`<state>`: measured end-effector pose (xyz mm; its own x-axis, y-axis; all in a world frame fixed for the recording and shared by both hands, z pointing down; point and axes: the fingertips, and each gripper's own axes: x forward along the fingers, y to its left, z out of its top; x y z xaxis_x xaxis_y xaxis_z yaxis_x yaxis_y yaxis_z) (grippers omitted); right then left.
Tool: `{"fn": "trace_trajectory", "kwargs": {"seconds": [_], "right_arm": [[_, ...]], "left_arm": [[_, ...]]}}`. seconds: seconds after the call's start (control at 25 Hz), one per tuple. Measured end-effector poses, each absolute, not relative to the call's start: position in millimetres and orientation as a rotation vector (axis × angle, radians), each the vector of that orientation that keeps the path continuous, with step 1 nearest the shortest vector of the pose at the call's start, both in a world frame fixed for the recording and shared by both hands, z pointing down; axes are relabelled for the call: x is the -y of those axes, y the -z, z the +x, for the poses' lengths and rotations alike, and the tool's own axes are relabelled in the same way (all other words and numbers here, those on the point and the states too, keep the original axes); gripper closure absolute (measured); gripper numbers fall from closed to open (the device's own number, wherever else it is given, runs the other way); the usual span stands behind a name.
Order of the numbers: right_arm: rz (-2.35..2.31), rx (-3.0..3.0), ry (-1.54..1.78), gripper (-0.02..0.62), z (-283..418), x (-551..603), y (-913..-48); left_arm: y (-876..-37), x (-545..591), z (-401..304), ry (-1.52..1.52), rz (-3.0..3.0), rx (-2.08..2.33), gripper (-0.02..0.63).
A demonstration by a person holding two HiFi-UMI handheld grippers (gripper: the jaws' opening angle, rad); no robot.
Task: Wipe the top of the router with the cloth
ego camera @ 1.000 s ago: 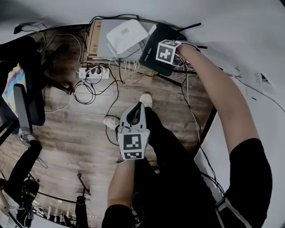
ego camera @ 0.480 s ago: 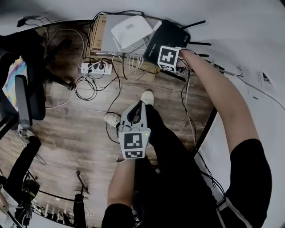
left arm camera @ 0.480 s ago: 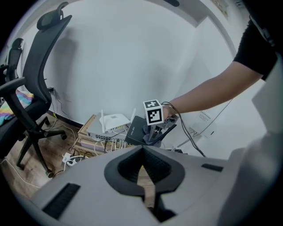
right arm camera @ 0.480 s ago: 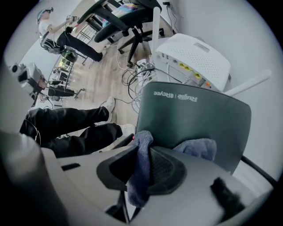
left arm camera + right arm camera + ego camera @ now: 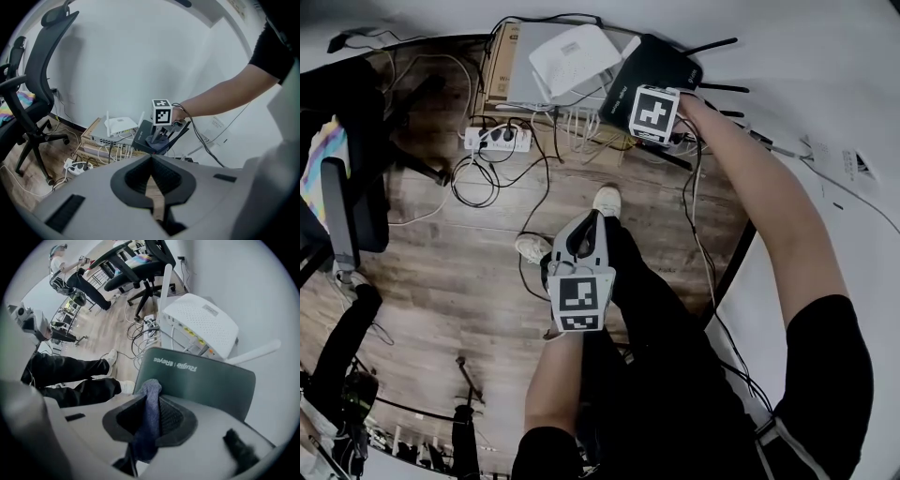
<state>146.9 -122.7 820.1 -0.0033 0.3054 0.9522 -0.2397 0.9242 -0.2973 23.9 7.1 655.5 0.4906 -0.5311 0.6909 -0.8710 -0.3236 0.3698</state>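
Far left stands an office chair (image 5: 44,70), out of my way, and a white power strip (image 5: 495,139) lies on the wood floor just in front of the cardboard box (image 5: 499,75) that carries the gear. My left gripper (image 5: 151,157) hangs over the floor near my shoes, well apart from that stack. Its jaws are pressed together with nothing between them.

A white router (image 5: 199,322) sits on top of the stack. At the stack's right end, by the wall, is the one I'm cleaning, the dark router (image 5: 206,378), which lies tilted with its antennas (image 5: 712,45) pointing right. My right gripper (image 5: 152,399) is over the router's near edge, pinching the blue-grey cloth (image 5: 151,394). A soft fold pokes out past the jaw tips and seems to touch the lid just at that edge.

I judge the router to be a light, hollow plastic shell. Nothing fixes it down and only its cables (image 5: 581,131) tether it, so a hard push could slide it off the end or stress the plugs. The thin antennas look easy to knock. The cloth is limp and will bunch up. A pinch near its middle, as I have it, should leave enough hanging free to drag flat. If the router needs steadying, I'd take its near long edge with the left, not an antenna.
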Motion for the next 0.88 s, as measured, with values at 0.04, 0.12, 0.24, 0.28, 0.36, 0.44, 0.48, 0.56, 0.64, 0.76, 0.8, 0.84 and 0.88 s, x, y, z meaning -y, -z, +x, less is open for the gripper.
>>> {"fn": "trace_trajectory", "kwargs": {"seconds": [0.04,0.12,0.24,0.28,0.36,0.44,0.48,0.56,0.64,0.76,0.8,0.84,0.88], "right_arm": [[-0.029,1.527,-0.414,0.517,146.7,130.1,-821.7],[0.036,1.547,-0.371,0.517,147.7,150.3,-825.1],[0.175,1.548,-0.299,0.517,155.5,187.9,-824.2],[0.215,1.547,-0.281,0.517,159.1,198.8,-824.6],[0.269,1.550,-0.246,0.518,164.7,215.5,-825.9],[0.323,1.555,-0.208,0.520,168.8,231.5,-827.2],[0.353,1.557,-0.196,0.520,170.5,239.2,-827.7],[0.402,1.562,-0.194,0.520,172.7,251.0,-828.3],[0.417,1.580,-0.208,0.520,171.5,256.6,-828.2],[0.392,1.660,-0.243,0.520,158.3,254.0,-825.6],[0.375,1.693,-0.257,0.520,151.2,249.3,-824.8],[0.350,1.722,-0.268,0.520,143.5,242.8,-824.2],[0.318,1.746,-0.272,0.520,135.4,234.9,-823.6]], "left_arm": [[-655.3,-5.3,24.8,-0.593,2.004,1.152,0.595],[-654.8,0.3,24.6,-0.596,2.005,1.159,0.595],[-654.2,9.2,20.9,-0.589,1.993,1.186,0.595],[-654.0,11.9,19.3,-0.586,1.986,1.196,0.595],[-653.4,17.0,17.0,-0.583,1.974,1.212,0.595],[-652.4,22.4,16.0,-0.581,1.968,1.224,0.595],[-651.7,24.8,15.7,-0.580,1.968,1.229,0.595],[-651.0,28.5,15.3,-0.578,1.966,1.238,0.595],[-652.3,30.7,13.9,-0.575,1.957,1.246,0.595],[-655.6,31.4,11.5,-0.564,1.933,1.260,0.595],[-656.4,31.1,11.6,-0.562,1.928,1.261,0.595],[-656.8,30.9,12.4,-0.561,1.926,1.261,0.595],[-656.6,30.8,13.7,-0.561,1.927,1.259,0.595]]}}
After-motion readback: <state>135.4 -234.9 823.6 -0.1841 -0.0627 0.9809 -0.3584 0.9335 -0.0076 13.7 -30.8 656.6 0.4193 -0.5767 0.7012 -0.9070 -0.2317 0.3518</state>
